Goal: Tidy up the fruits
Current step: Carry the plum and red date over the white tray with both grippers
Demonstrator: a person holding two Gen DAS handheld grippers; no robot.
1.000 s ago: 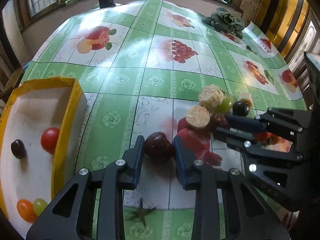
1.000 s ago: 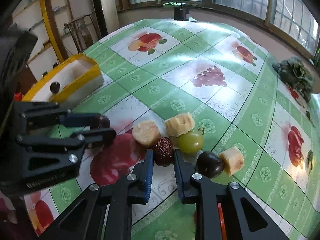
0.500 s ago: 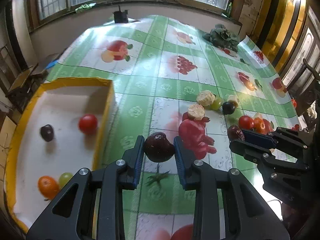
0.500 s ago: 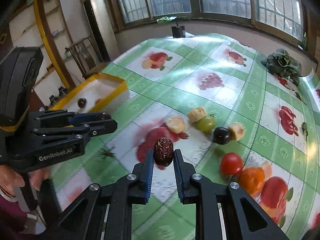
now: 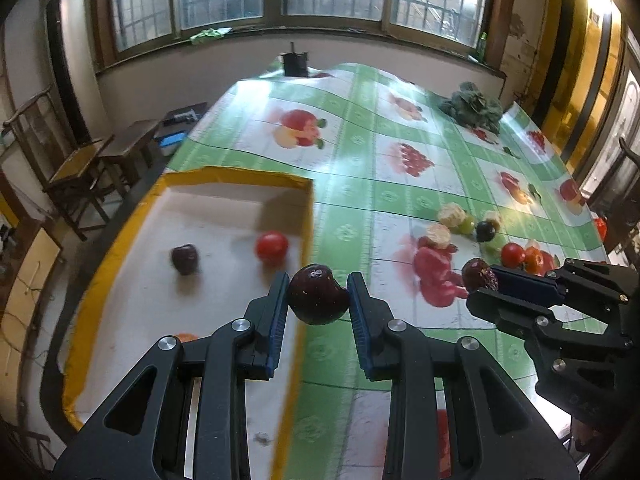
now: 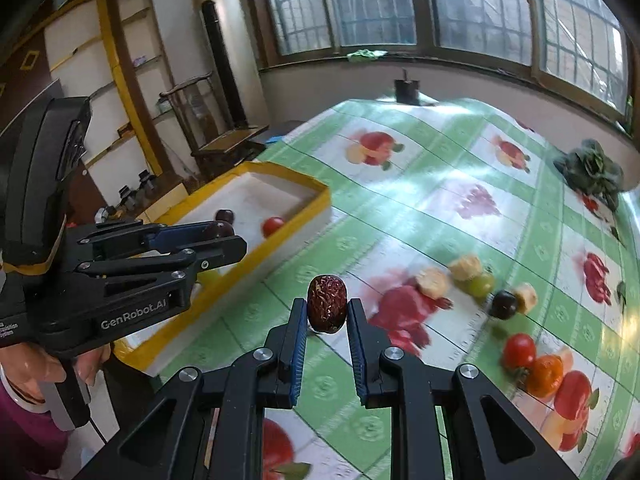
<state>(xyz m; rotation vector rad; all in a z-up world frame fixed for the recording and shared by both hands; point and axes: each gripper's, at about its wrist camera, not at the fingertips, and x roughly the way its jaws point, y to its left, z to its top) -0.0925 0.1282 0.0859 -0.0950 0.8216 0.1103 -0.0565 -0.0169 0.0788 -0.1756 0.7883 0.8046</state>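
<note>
My left gripper [image 5: 318, 292] is shut on a dark red plum [image 5: 316, 296] and holds it in the air over the right rim of the yellow-edged white tray [image 5: 192, 178]. In the tray lie a dark plum [image 5: 185, 258], a red tomato [image 5: 272, 246] and an orange fruit [image 5: 186, 337] half hidden by my fingers. My right gripper [image 6: 327, 308] is shut on a wrinkled red date [image 6: 326, 302], raised above the green tablecloth. It also shows in the left wrist view, where the right gripper [image 5: 486, 280] carries the date [image 5: 478, 274].
On the cloth lie corn pieces [image 6: 464, 267], a green grape [image 6: 480, 285], a dark plum [image 6: 503, 305], a red tomato [image 6: 519, 350] and an orange tomato [image 6: 544, 374]. A leafy green vegetable [image 6: 592, 172] and a dark cup [image 6: 406, 90] sit at the far end. Wooden chairs [image 5: 80, 160] stand left of the table.
Both grippers have lifted off the table with their fruit and moved left toward the tray. The plum now hangs over the tray's right rim, and the date is well above the cloth.
</note>
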